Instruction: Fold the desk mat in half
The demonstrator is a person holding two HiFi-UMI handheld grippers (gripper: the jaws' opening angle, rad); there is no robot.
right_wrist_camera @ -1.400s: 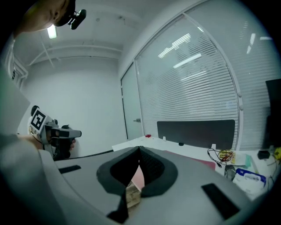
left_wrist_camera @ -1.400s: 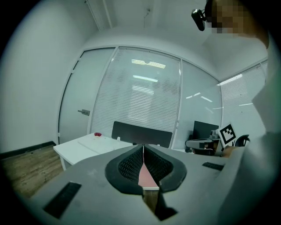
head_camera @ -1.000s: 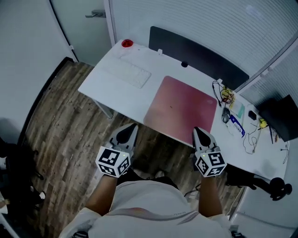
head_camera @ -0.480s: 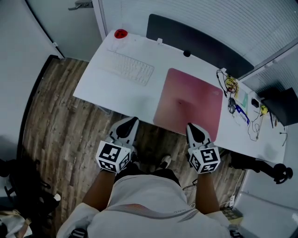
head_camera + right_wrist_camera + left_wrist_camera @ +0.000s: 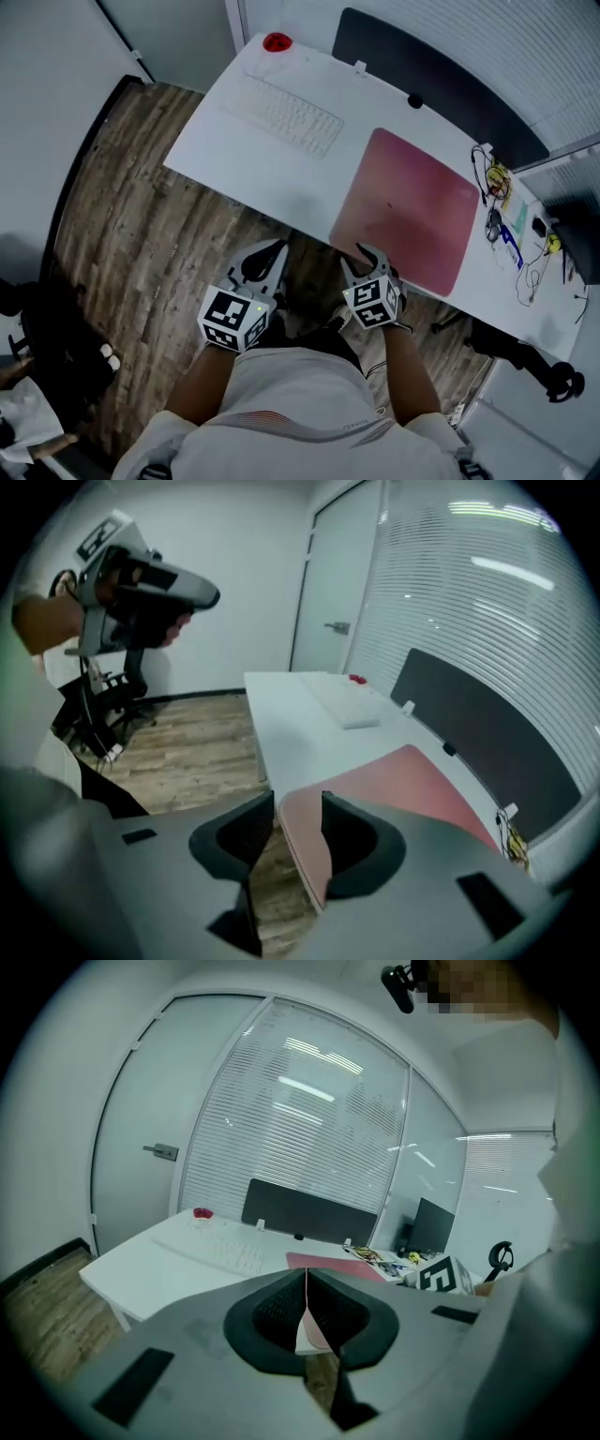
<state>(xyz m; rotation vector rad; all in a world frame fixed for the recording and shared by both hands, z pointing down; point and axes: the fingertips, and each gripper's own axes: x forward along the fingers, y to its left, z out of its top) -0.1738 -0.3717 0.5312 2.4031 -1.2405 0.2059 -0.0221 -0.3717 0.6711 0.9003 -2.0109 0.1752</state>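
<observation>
**Pink on white, over grey-brown wood grain**

Dusty pink, plain, across the desk mat (image 5: 412, 211). White for the desk (image 5: 230, 155) and the keyboard (image 5: 289, 114). Red on the small round object (image 5: 277, 42) at the far corner. Black on the back panel (image 5: 436, 82). Streaked grey-brown planks for the floor (image 5: 131, 239).

Even overhead light, tube glare on blinds (image 5: 309, 1091), dark fisheye-warped edges.

The pink desk mat (image 5: 412, 211) lies flat and unfolded on the white desk (image 5: 253, 164), at its near edge.
</observation>
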